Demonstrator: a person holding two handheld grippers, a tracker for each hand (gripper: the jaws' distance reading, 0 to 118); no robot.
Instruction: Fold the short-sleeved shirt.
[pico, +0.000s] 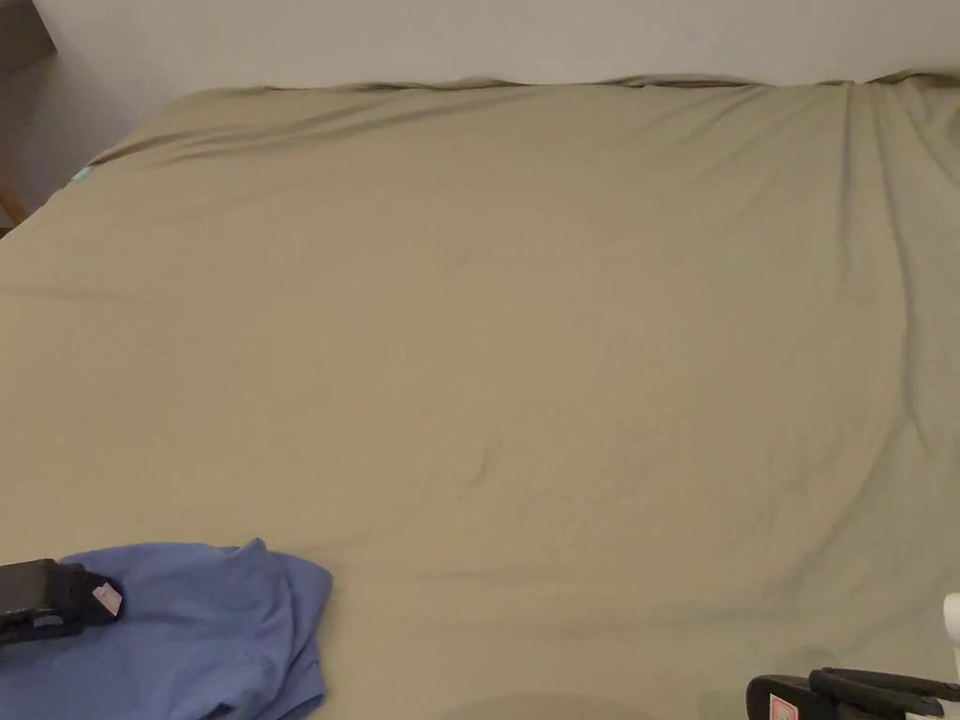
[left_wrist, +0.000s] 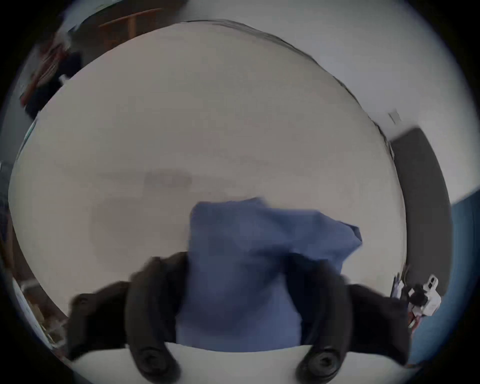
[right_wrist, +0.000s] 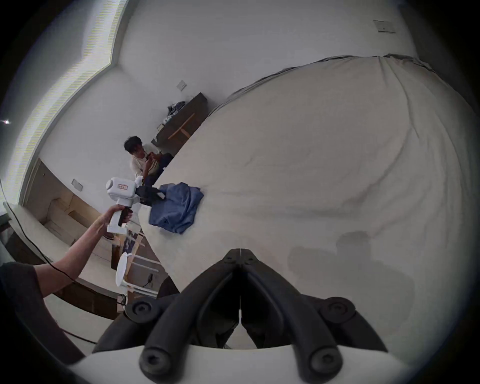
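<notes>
Blue cloth, a crumpled short-sleeved shirt (pico: 202, 637), lies bunched near the front left corner of a wide bed (pico: 525, 309) covered with a tan sheet. Most of the sheet is bare, with soft creases running down its right side and a few shallow ones near the middle.

In the head view the left gripper (pico: 94, 600) comes in from the left edge, its dark tip lying over the shirt's near left part. From the left gripper view the shirt (left_wrist: 249, 259) rises between the two black fingers (left_wrist: 153, 293) and spreads past them onto the bed; the fingers stand well apart with the cloth filling the space between, and the blur keeps me from telling whether either one presses on it. The right gripper view shows the same gripper (right_wrist: 153, 194) from the side, its white body held in a hand (right_wrist: 114, 215) with a bare forearm, its dark front end against the heap of blue fabric (right_wrist: 179, 207) at the bed's corner.

The right gripper (pico: 825, 694) sits low at the bottom right of the head view, over bare sheet and well apart from the shirt. In its own view its fingers (right_wrist: 259, 280) are closed together, tips meeting with nothing between them, above the sheet (right_wrist: 324, 156).

Beyond the bed's far left side another person (right_wrist: 142, 161) sits beside a dark wooden desk (right_wrist: 184, 119) against a white wall.
</notes>
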